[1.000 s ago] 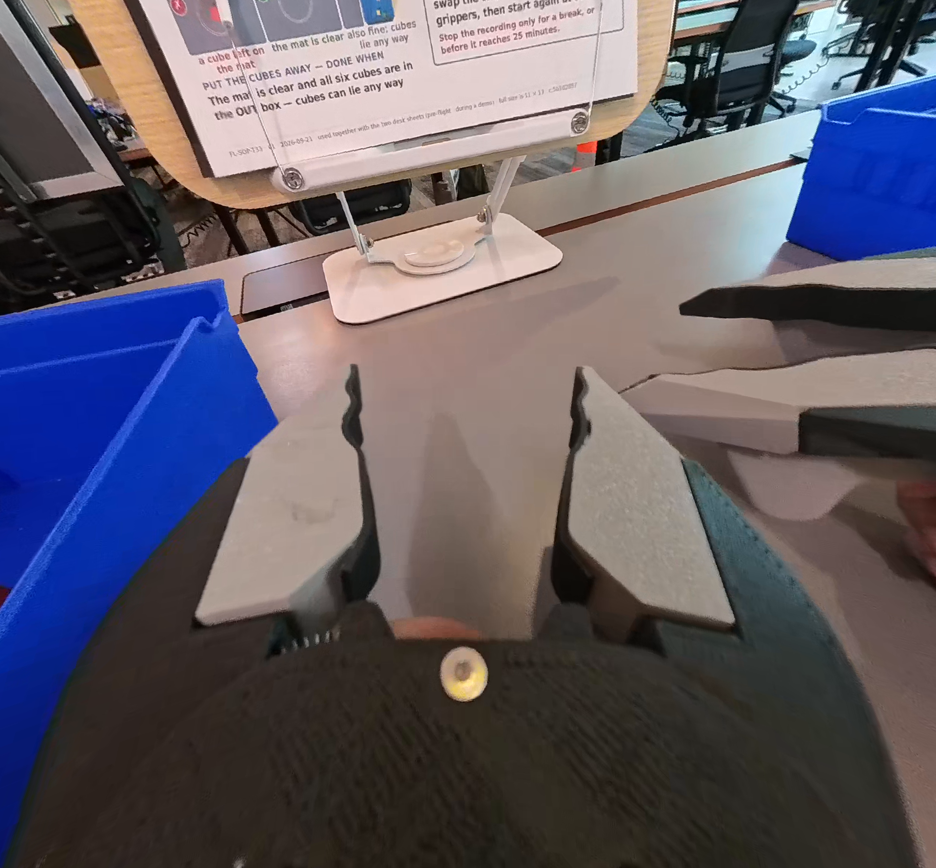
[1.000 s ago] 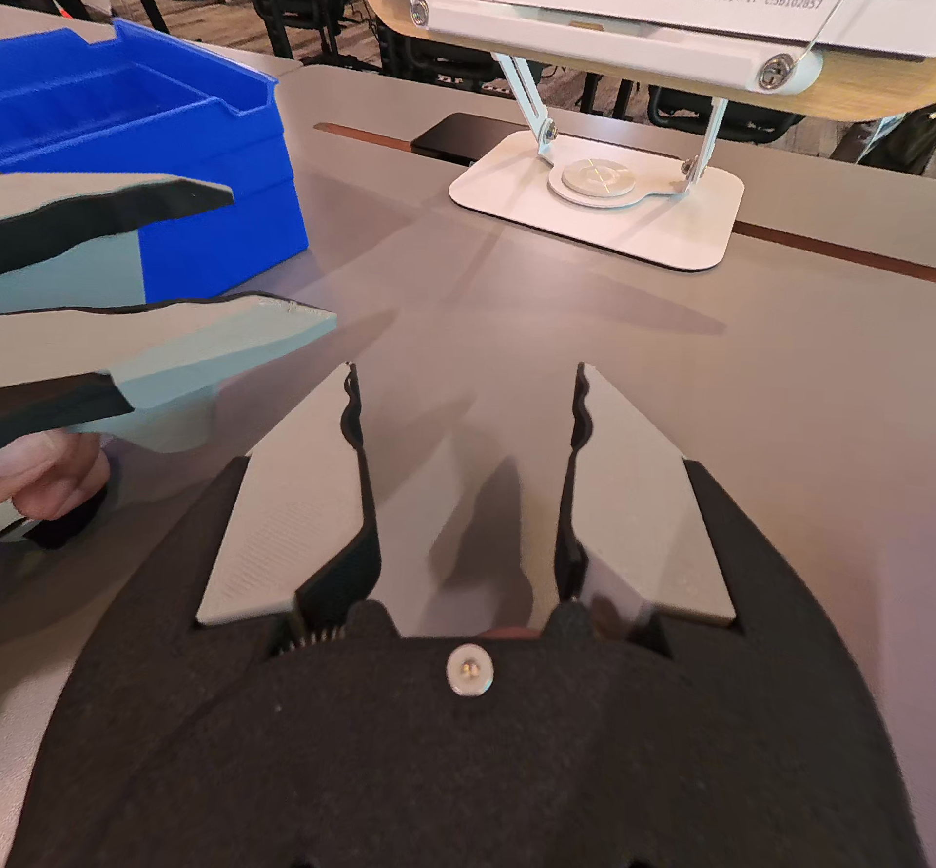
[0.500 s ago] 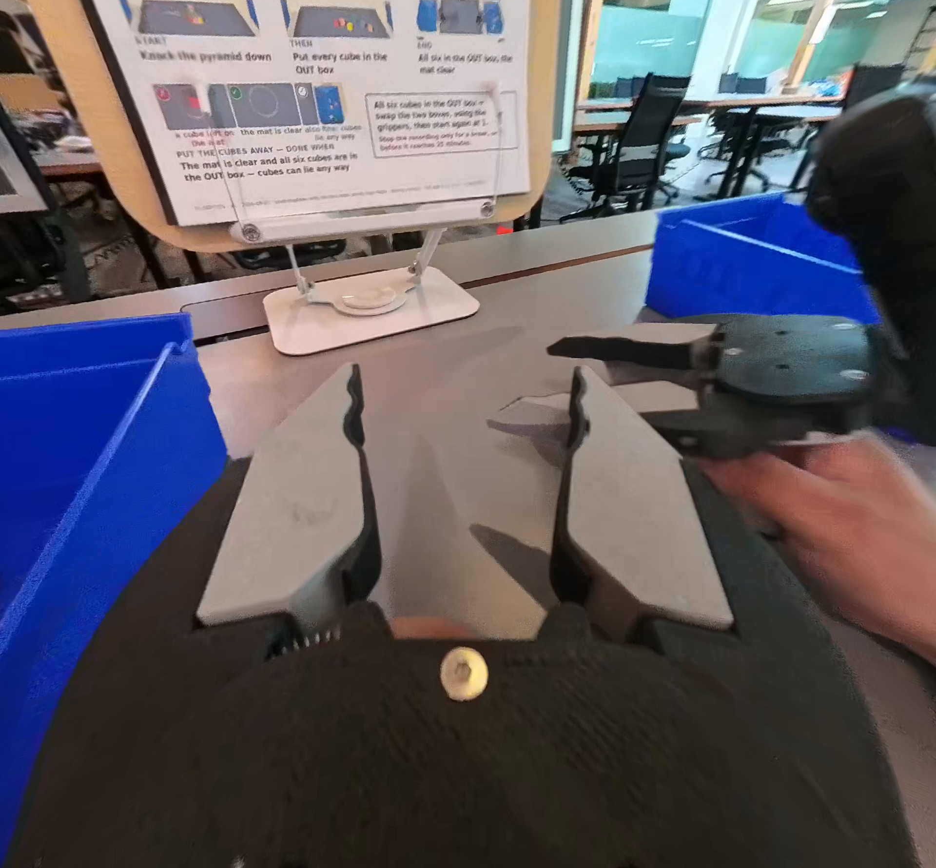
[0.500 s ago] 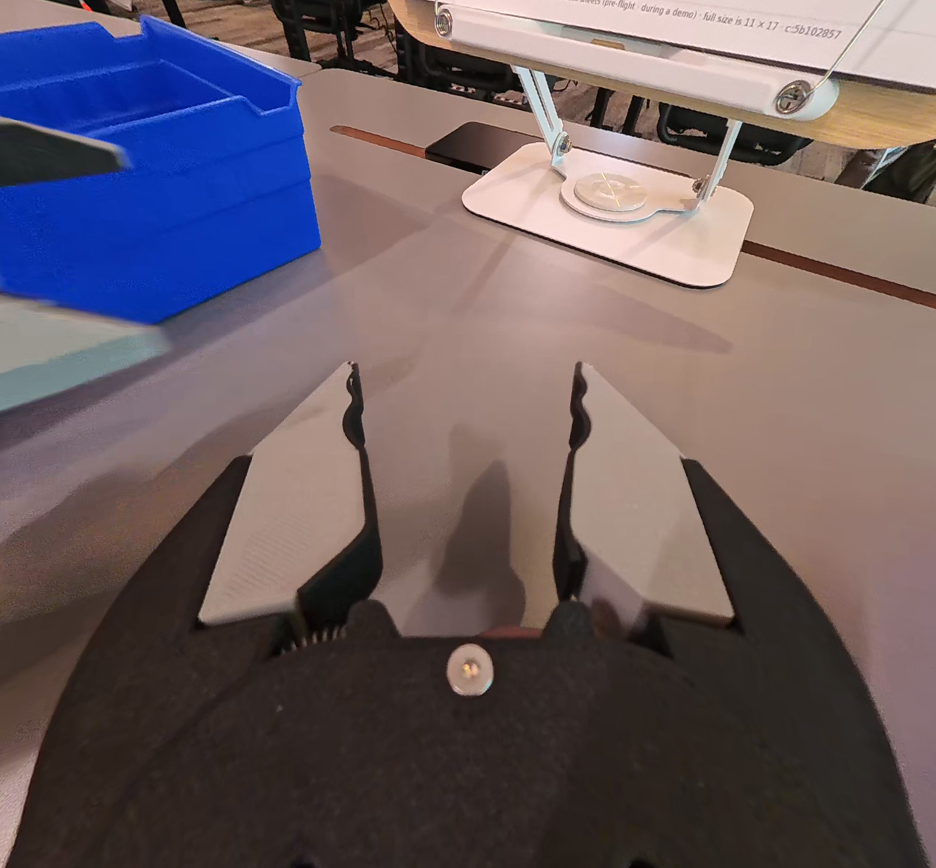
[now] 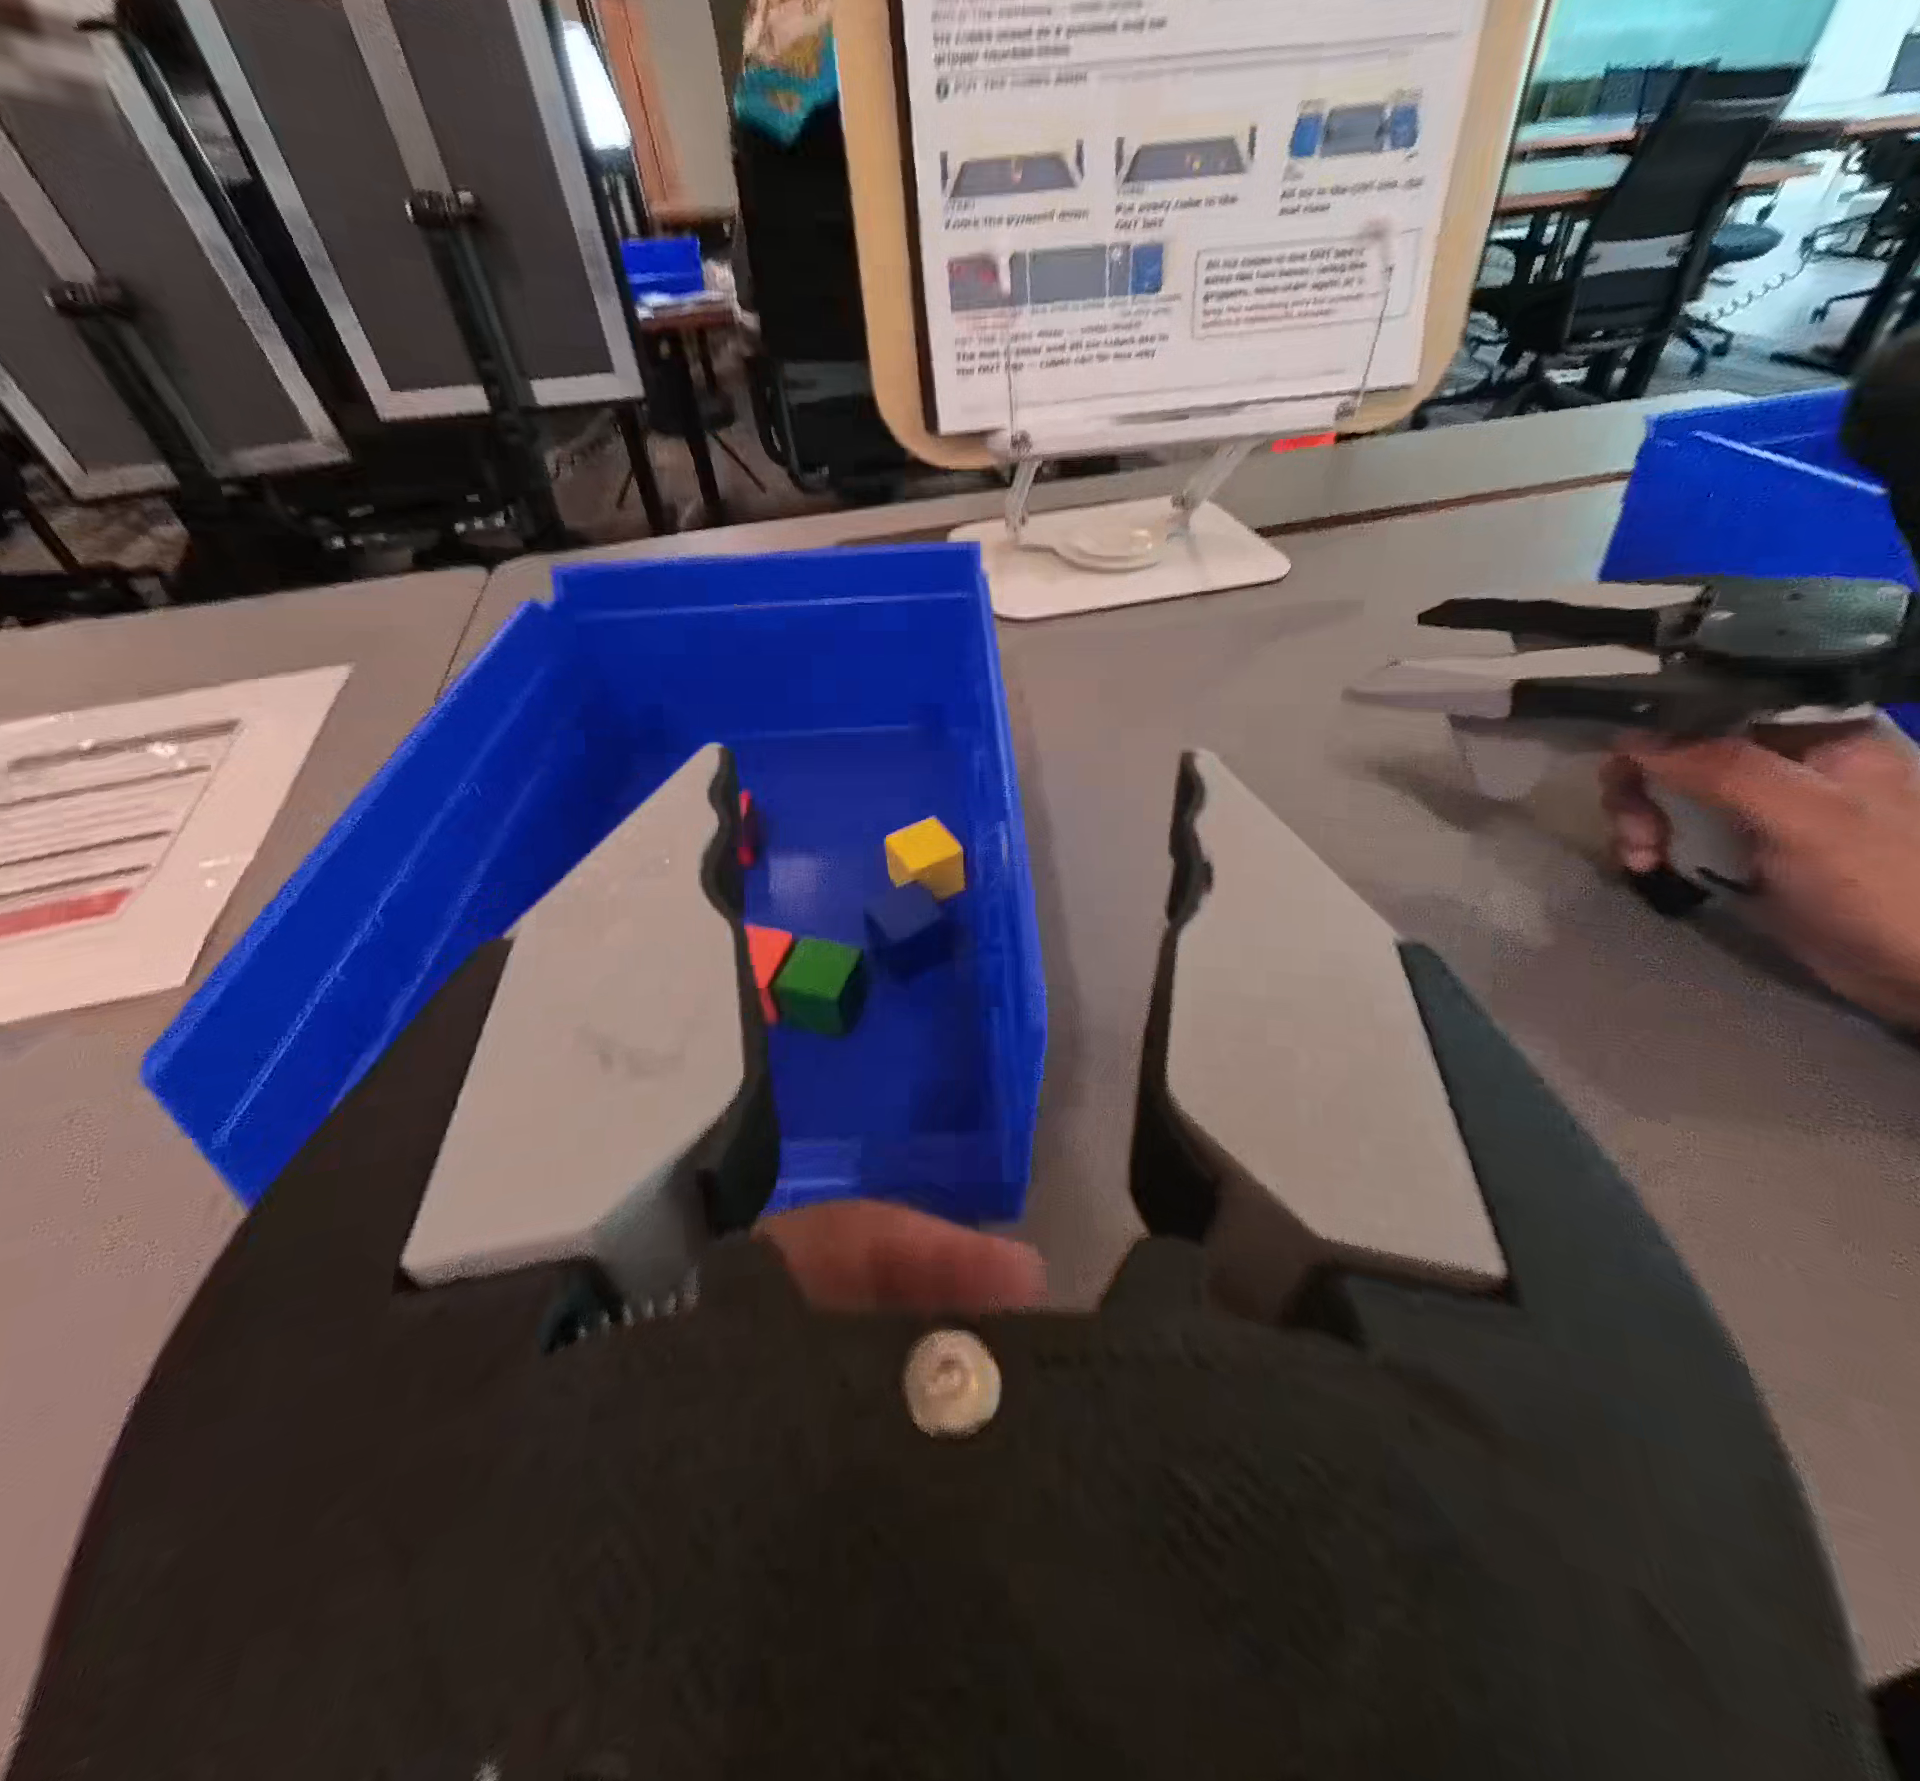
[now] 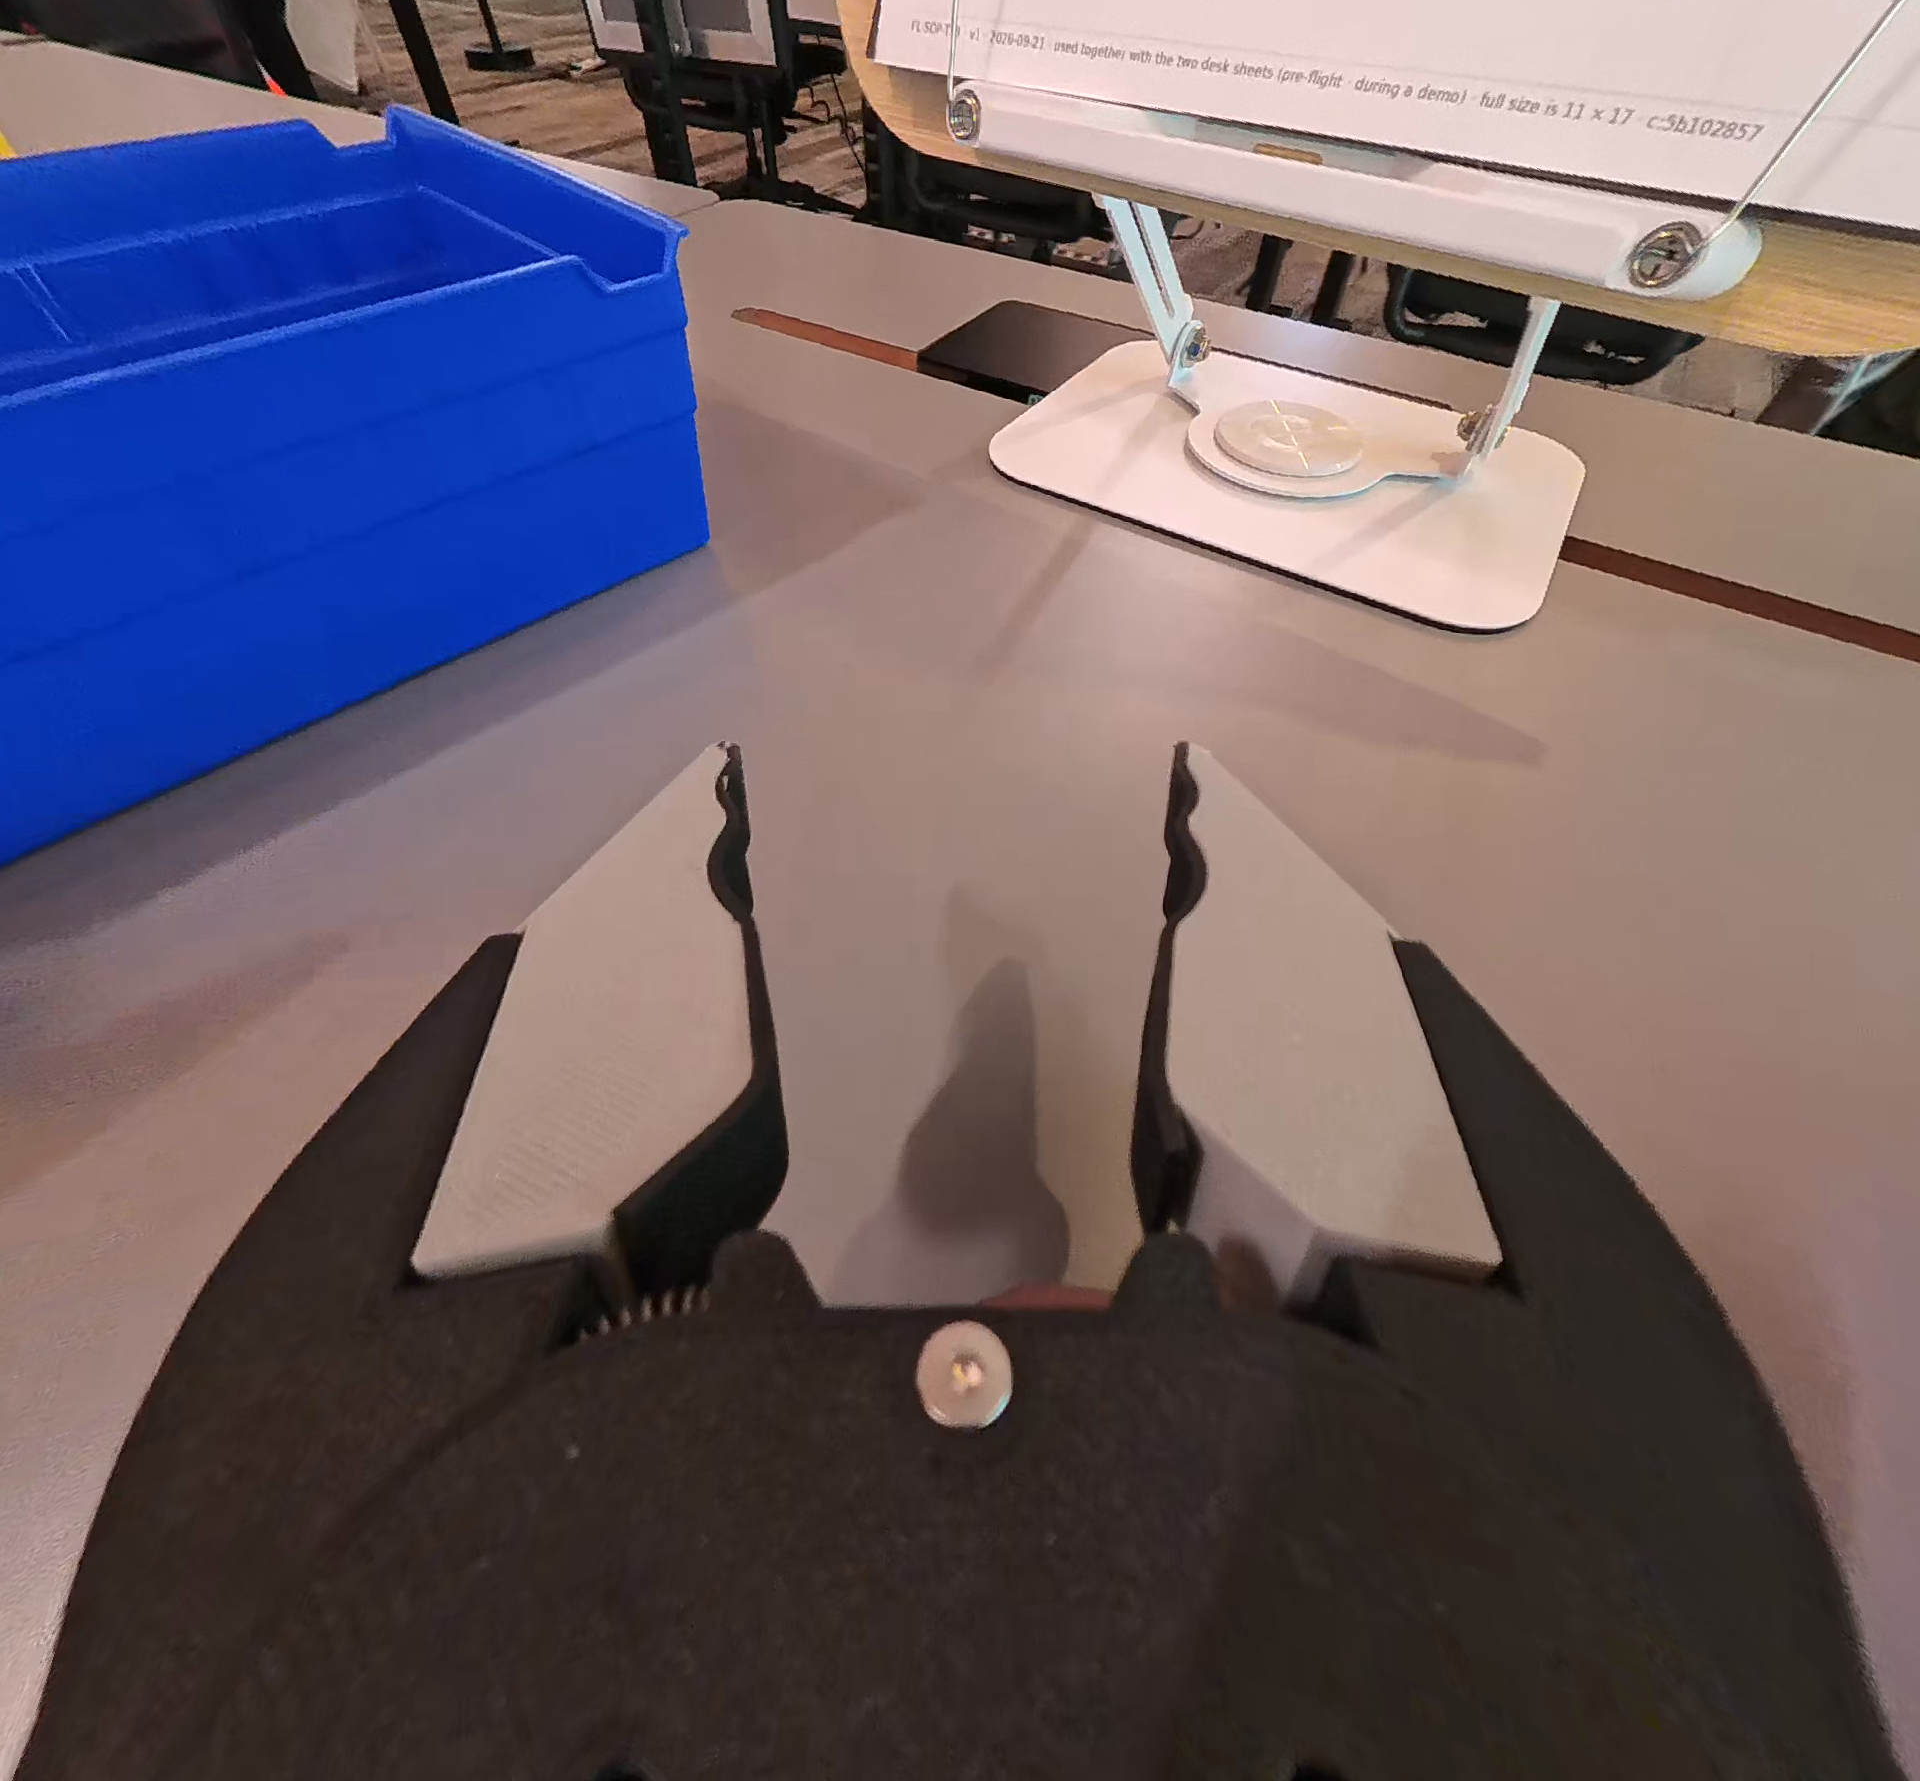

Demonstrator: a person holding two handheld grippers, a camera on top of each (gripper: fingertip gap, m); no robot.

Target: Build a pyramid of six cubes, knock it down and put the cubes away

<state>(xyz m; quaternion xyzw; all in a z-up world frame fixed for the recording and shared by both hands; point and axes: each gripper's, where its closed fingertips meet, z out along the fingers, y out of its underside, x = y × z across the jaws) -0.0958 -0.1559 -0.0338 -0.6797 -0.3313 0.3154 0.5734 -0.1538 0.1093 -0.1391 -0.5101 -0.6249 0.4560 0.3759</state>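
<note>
In the left wrist view a blue bin (image 5: 499, 796) holds several cubes: a yellow cube (image 5: 923, 856), a dark blue cube (image 5: 906, 923), a green cube (image 5: 819, 983) and an orange-red cube (image 5: 767, 954); another red cube (image 5: 745, 827) is mostly hidden behind my left finger. My left gripper (image 5: 951, 775) is open and empty, raised over the bin's right part. My right gripper (image 6: 951, 765) is open and empty low over the bare grey table; it also shows in the left wrist view (image 5: 1397, 656). The same bin shows at the left of the right wrist view (image 6: 343, 443).
An instruction sheet on a white stand (image 5: 1127, 557) stands at the back of the table, also in the right wrist view (image 6: 1288, 495). A second blue bin (image 5: 1756, 505) sits at the far right. A paper sheet (image 5: 114, 827) lies left of the bin. Chairs stand behind.
My left gripper has lifted and swung left, so the bin with cubes is now under it. My right gripper stays nearly still; the left gripper has left its view.
</note>
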